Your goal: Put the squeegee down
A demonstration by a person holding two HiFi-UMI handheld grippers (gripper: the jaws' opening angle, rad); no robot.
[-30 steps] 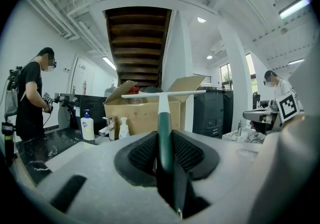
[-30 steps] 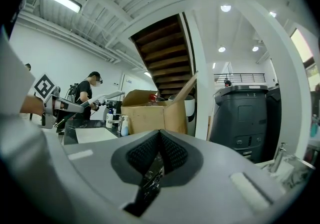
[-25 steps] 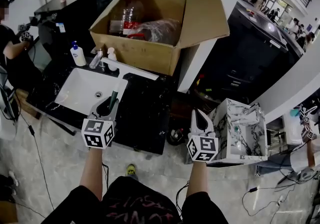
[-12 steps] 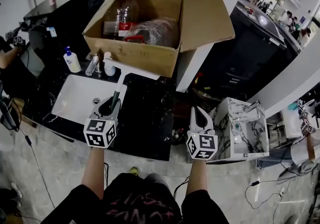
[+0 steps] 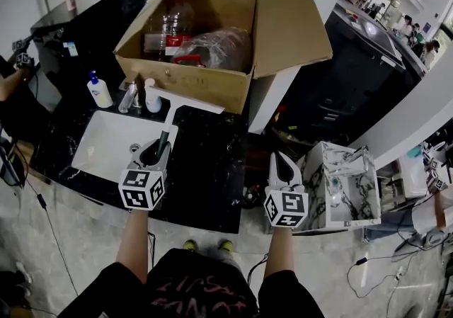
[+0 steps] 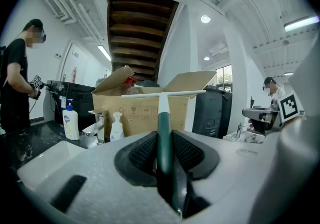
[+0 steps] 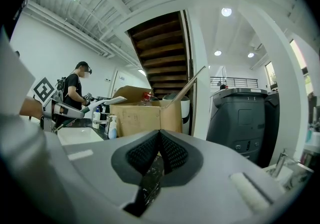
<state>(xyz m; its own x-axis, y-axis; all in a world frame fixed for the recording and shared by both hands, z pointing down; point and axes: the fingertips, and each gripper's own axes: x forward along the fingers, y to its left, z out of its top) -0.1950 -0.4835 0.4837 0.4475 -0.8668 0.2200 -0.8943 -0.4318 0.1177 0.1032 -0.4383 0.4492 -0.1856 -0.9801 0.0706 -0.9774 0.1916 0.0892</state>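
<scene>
Head view: the left hand-held gripper (image 5: 157, 148) has edged nearer the counter (image 5: 205, 168), with the squeegee (image 5: 185, 100) still aloft beside the sink (image 5: 106, 143). Left gripper view: jaws clamped on its green handle. Right gripper view: the right hand-held gripper (image 7: 159, 154) is closed and empty. The put-down is still pending.

I stand in a big open hall set up as a test lab, not a home. A black marble worktop (image 5: 205, 168) with a white sink (image 5: 106, 141) and a soap bottle (image 5: 100, 91) sits below a bare staircase (image 6: 137, 23) and strip lights (image 6: 302, 22). Other people (image 6: 17, 83) work at stations nearby.
</scene>
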